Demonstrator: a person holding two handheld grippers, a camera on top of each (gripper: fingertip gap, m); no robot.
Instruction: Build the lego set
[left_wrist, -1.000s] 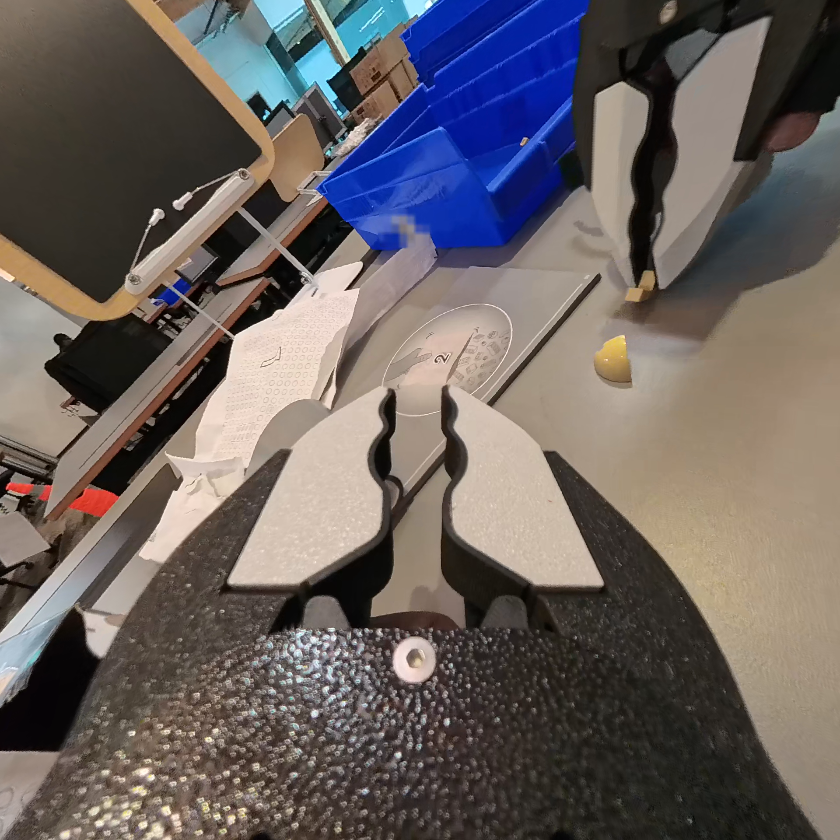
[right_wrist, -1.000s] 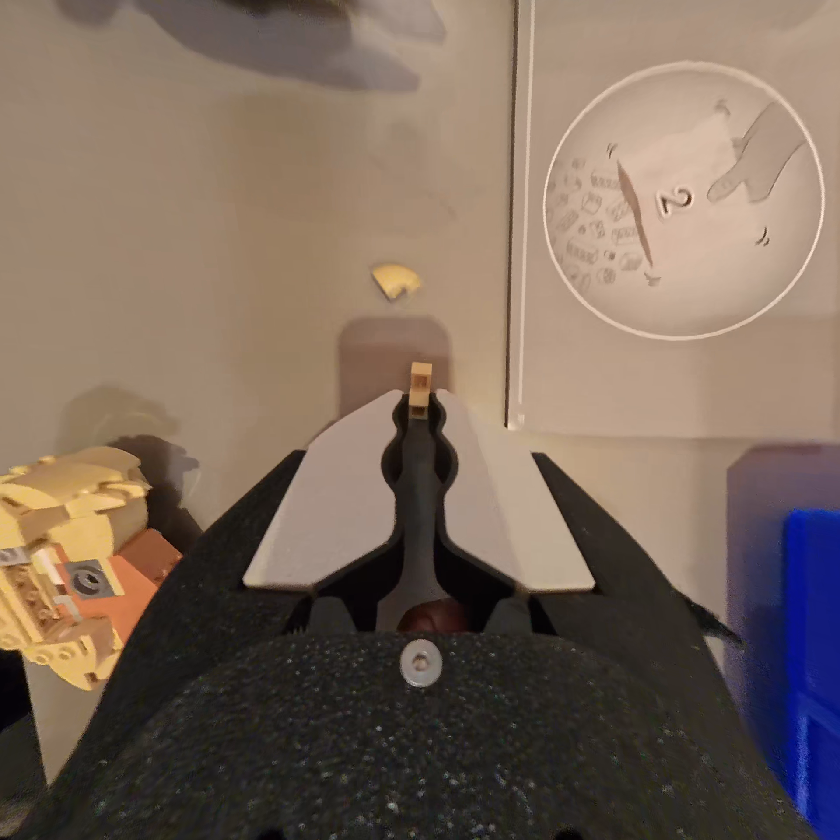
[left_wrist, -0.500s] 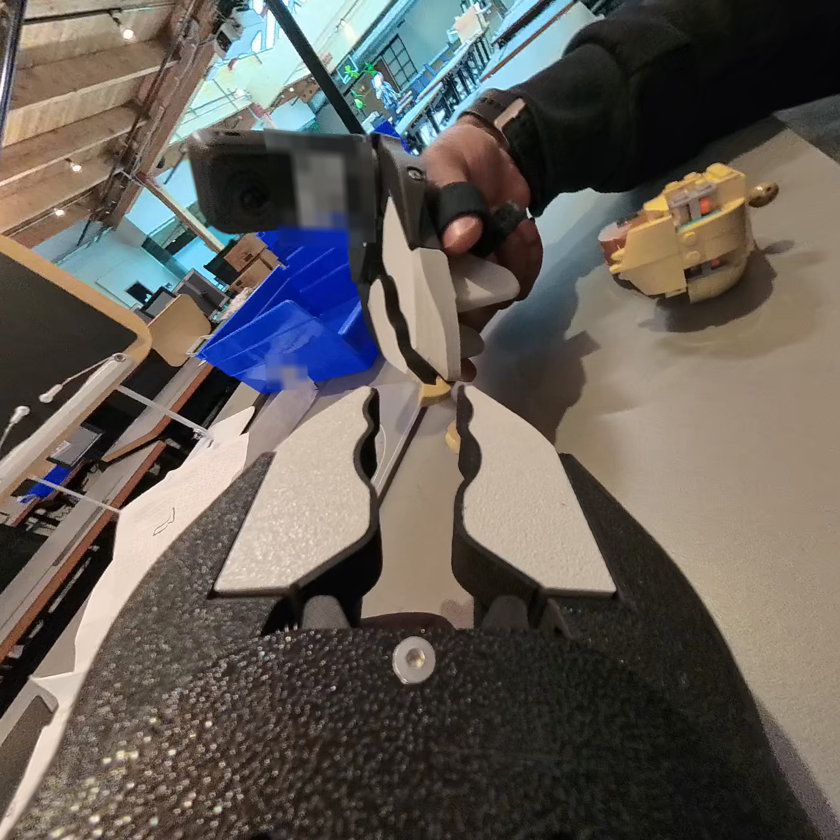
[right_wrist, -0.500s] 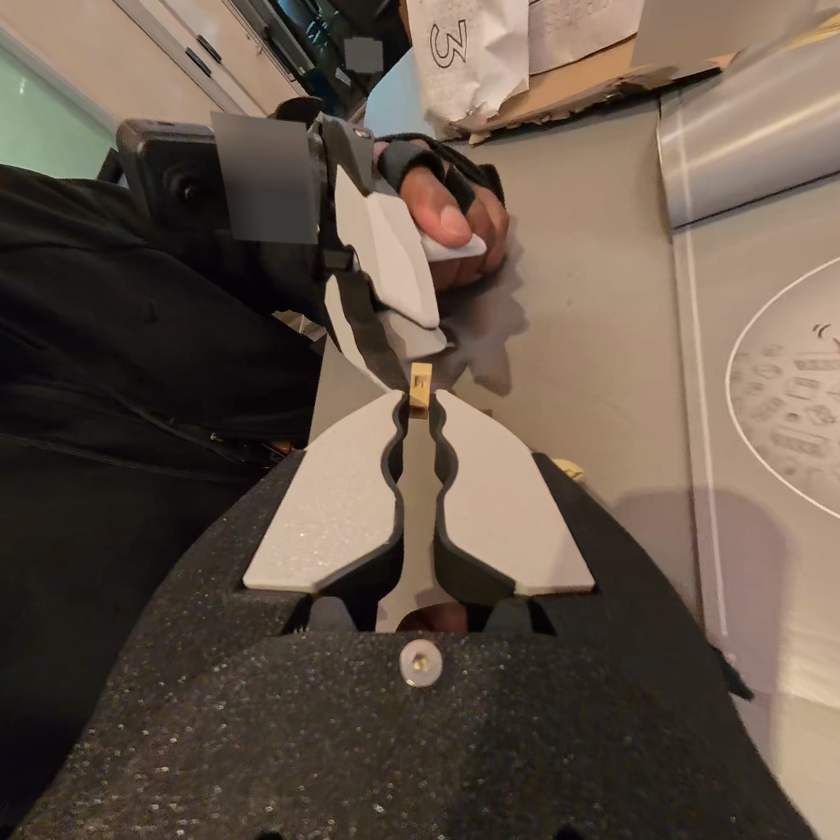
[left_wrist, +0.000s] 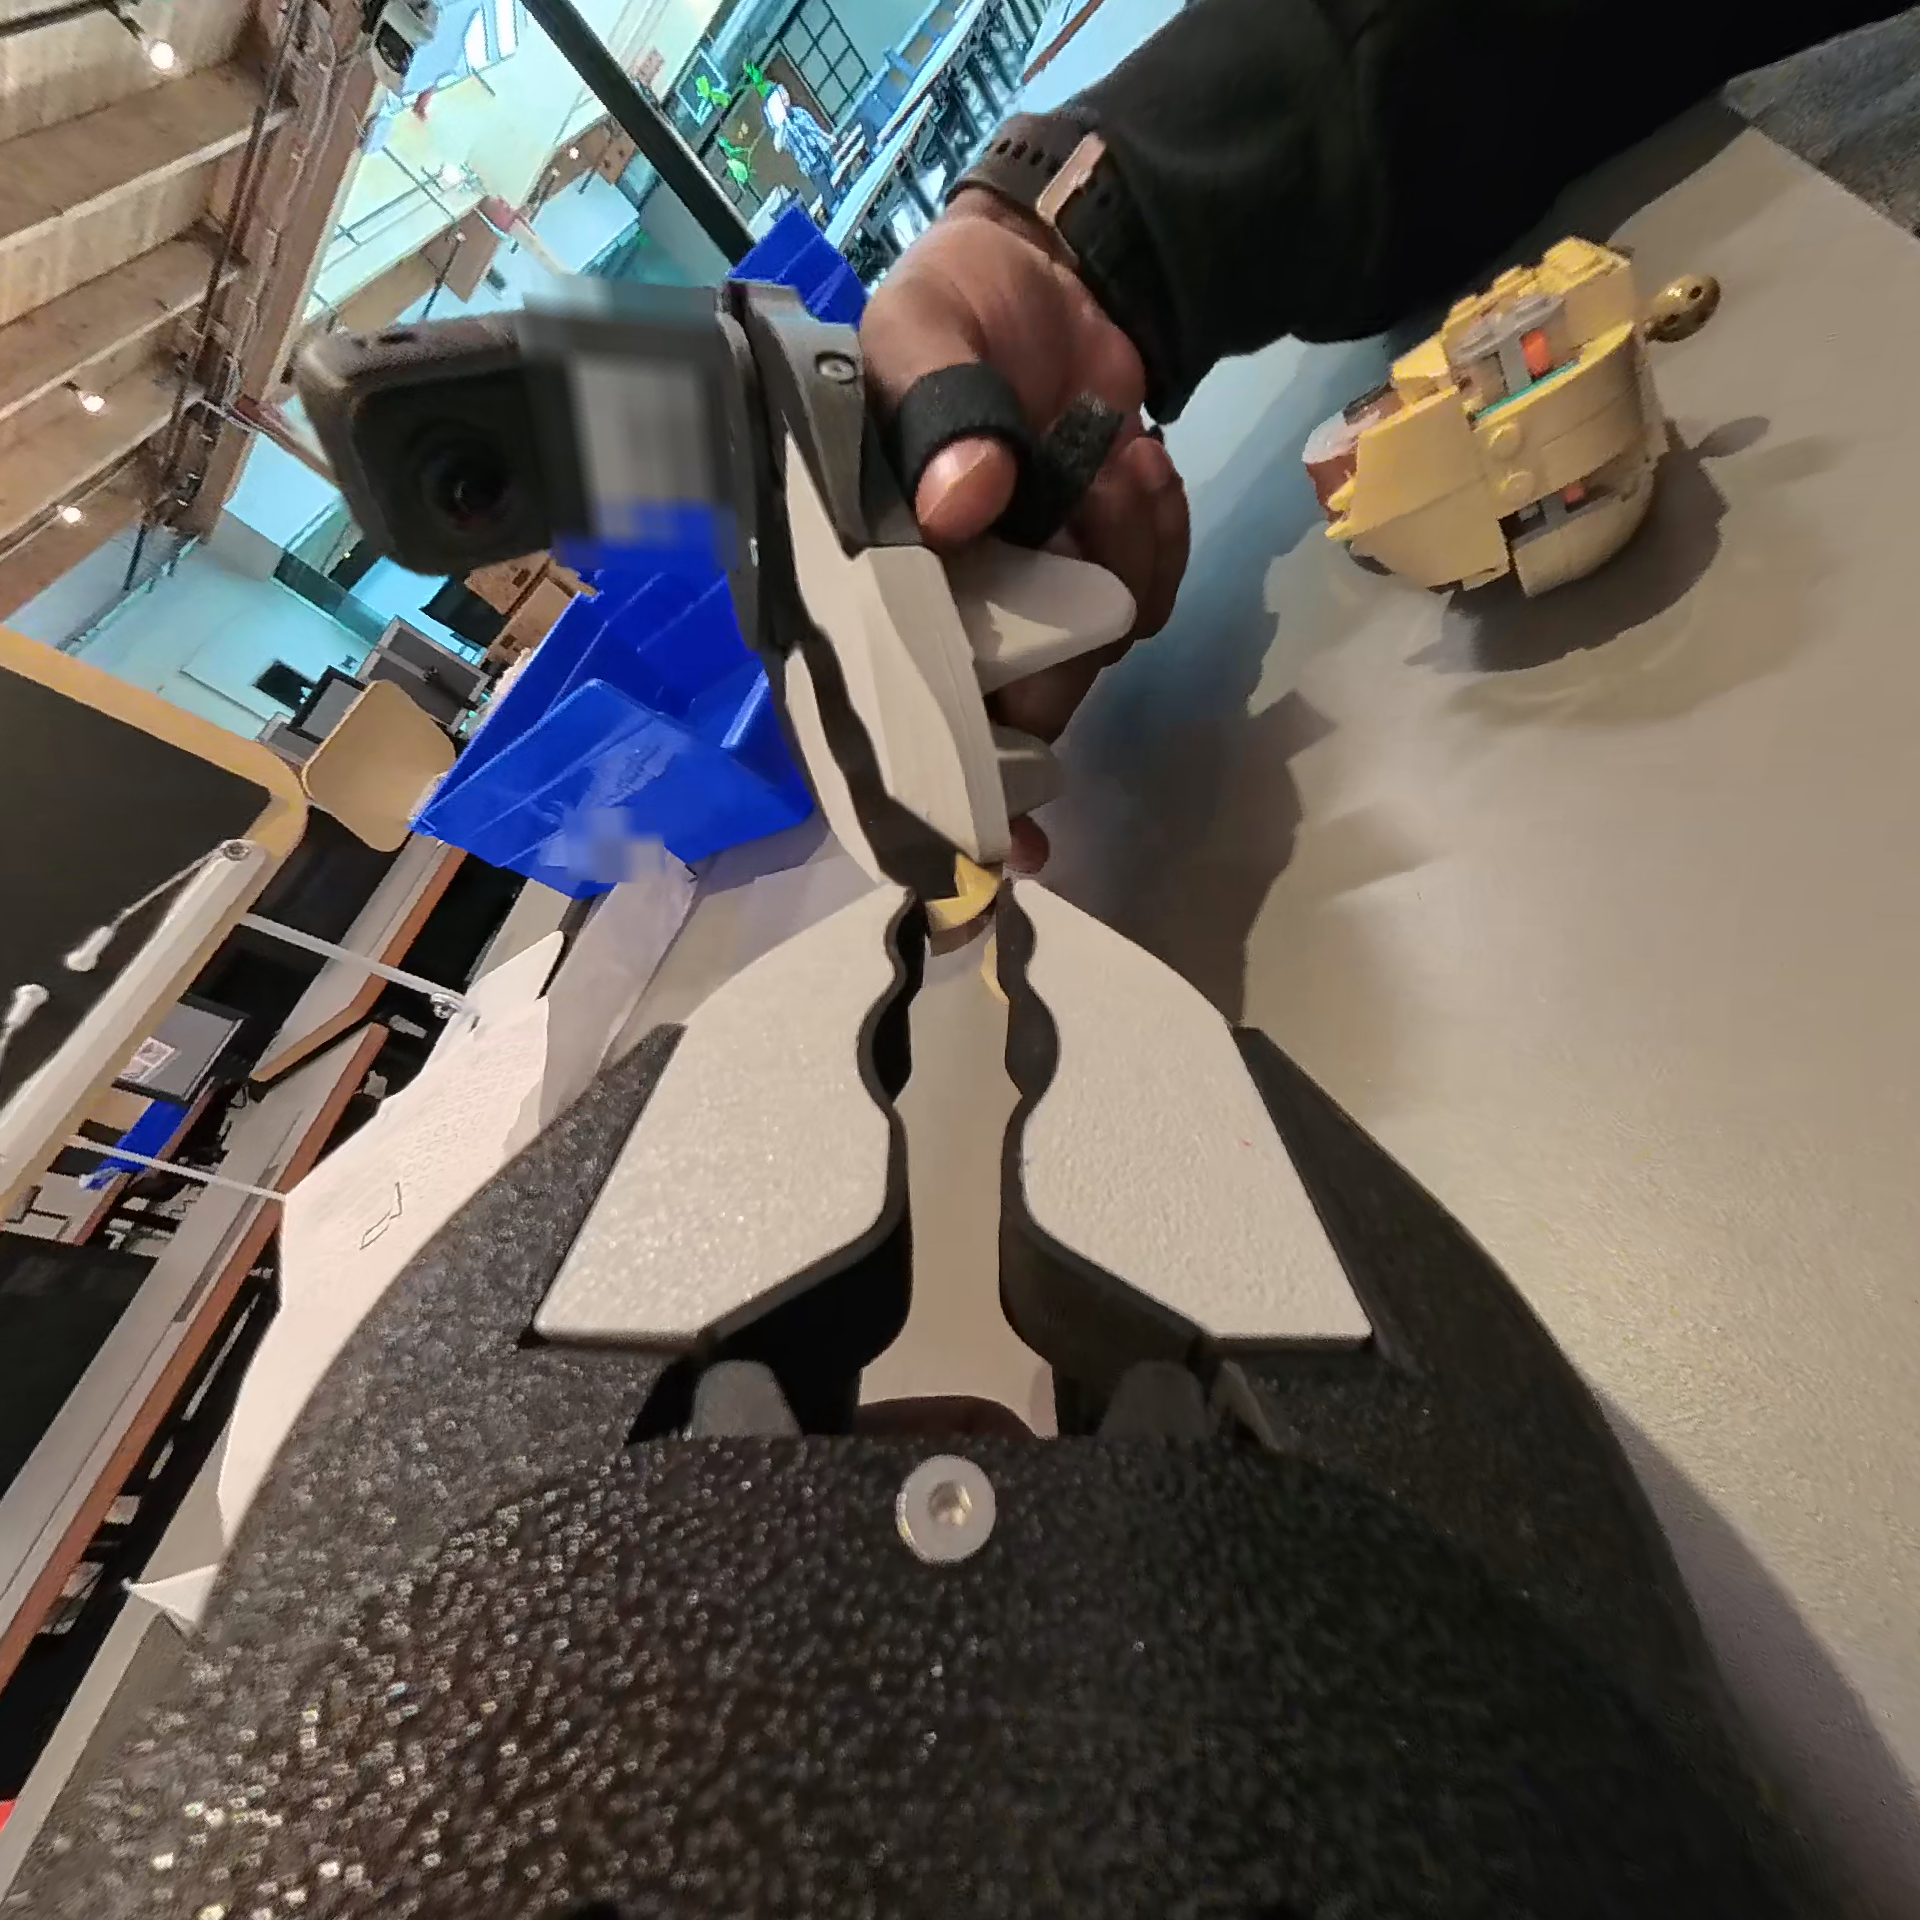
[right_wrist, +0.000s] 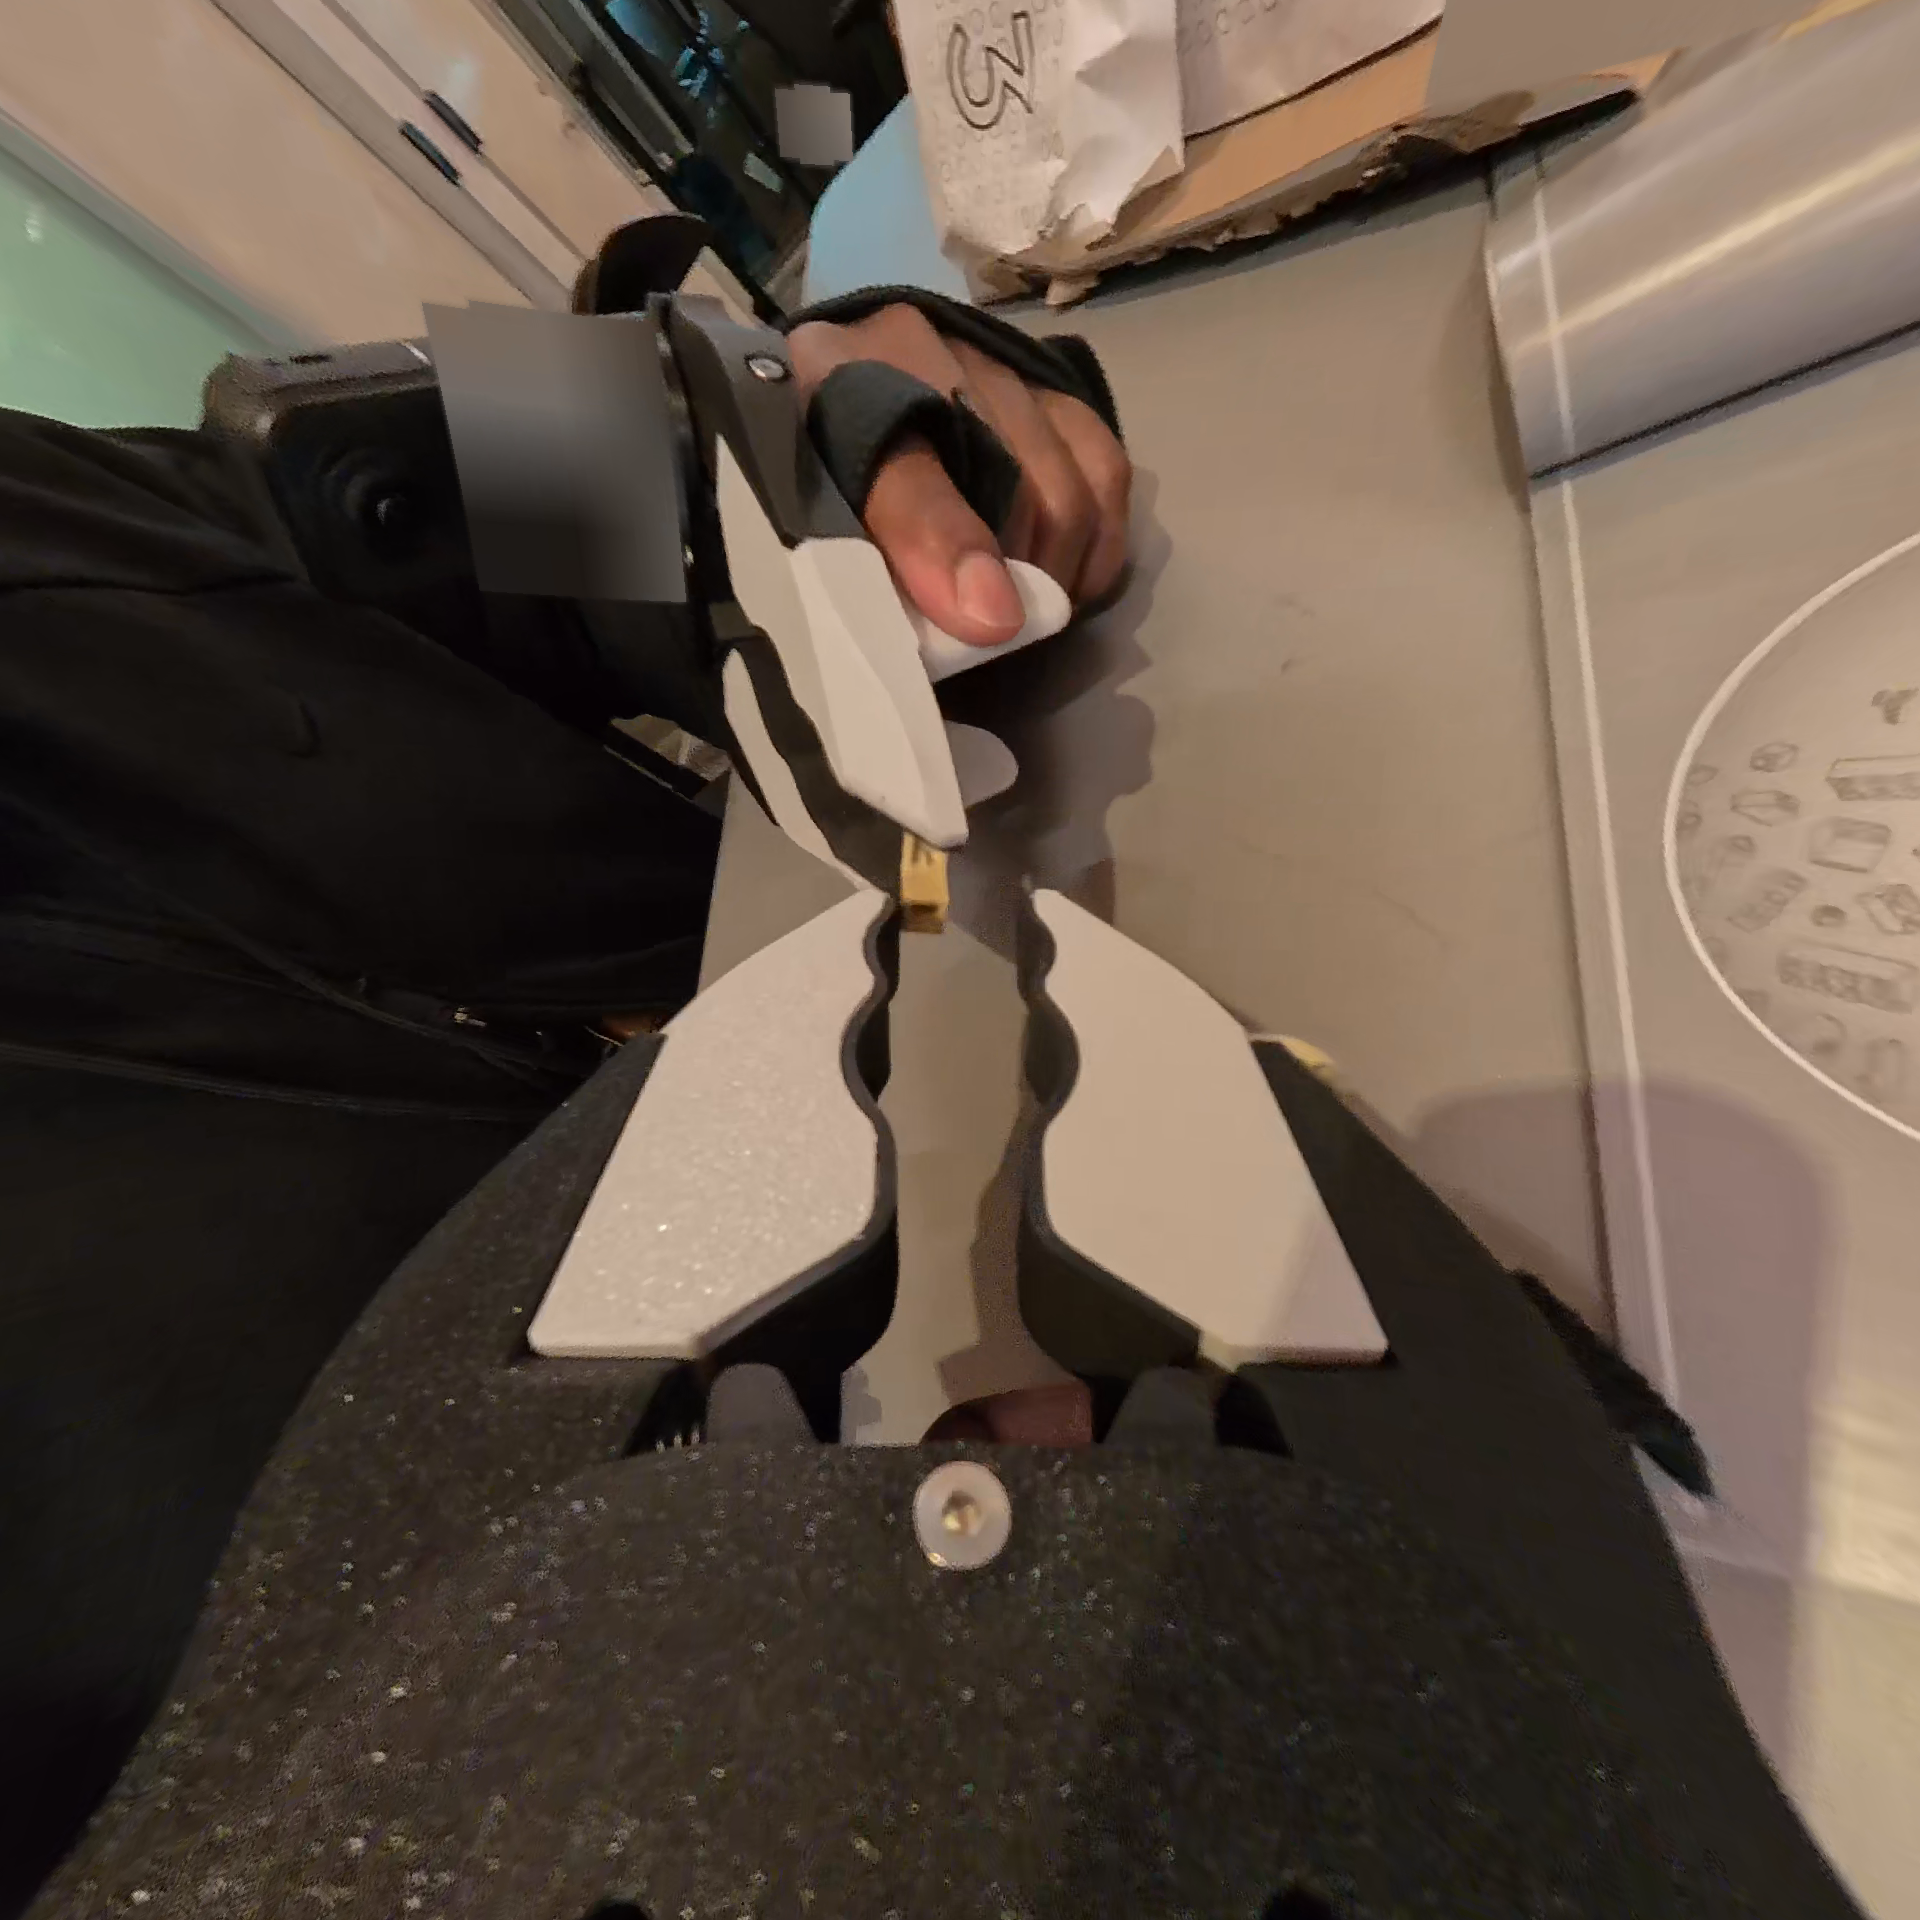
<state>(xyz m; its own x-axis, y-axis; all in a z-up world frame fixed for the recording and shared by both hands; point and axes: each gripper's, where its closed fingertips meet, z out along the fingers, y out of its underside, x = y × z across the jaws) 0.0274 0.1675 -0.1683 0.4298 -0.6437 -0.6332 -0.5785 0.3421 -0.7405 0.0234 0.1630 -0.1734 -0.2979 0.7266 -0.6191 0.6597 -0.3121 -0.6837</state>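
Note:
My two grippers meet tip to tip above the grey table (left_wrist: 1558, 1039). My left gripper (left_wrist: 961, 914) is shut on a small tan brick (left_wrist: 961, 902). In the right wrist view it comes in from above (right_wrist: 914, 831) with the same brick (right_wrist: 922, 888) pinched at its tips. My right gripper (right_wrist: 956, 914) is open. The brick lies against its left fingertip (right_wrist: 873, 914), and a clear gap separates it from the right one. In the left wrist view the right gripper (left_wrist: 951, 857) reaches down from above. A yellow curved piece (left_wrist: 995, 977) lies on the table just beyond my left fingertips.
A tan and brown brick-built model (left_wrist: 1496, 447) sits on the table at the right. Blue bins (left_wrist: 623, 748) stand at the far side and white printed paper (left_wrist: 436, 1122) lies at the left. A grey mat with a printed circle (right_wrist: 1766, 831) and crumpled paper bags (right_wrist: 1039, 104) show in the right wrist view. The grippers are tip to tip, or close to it.
My right gripper carried the tan brick up to my left gripper. The left pads closed on the brick and the right pads then opened off it.

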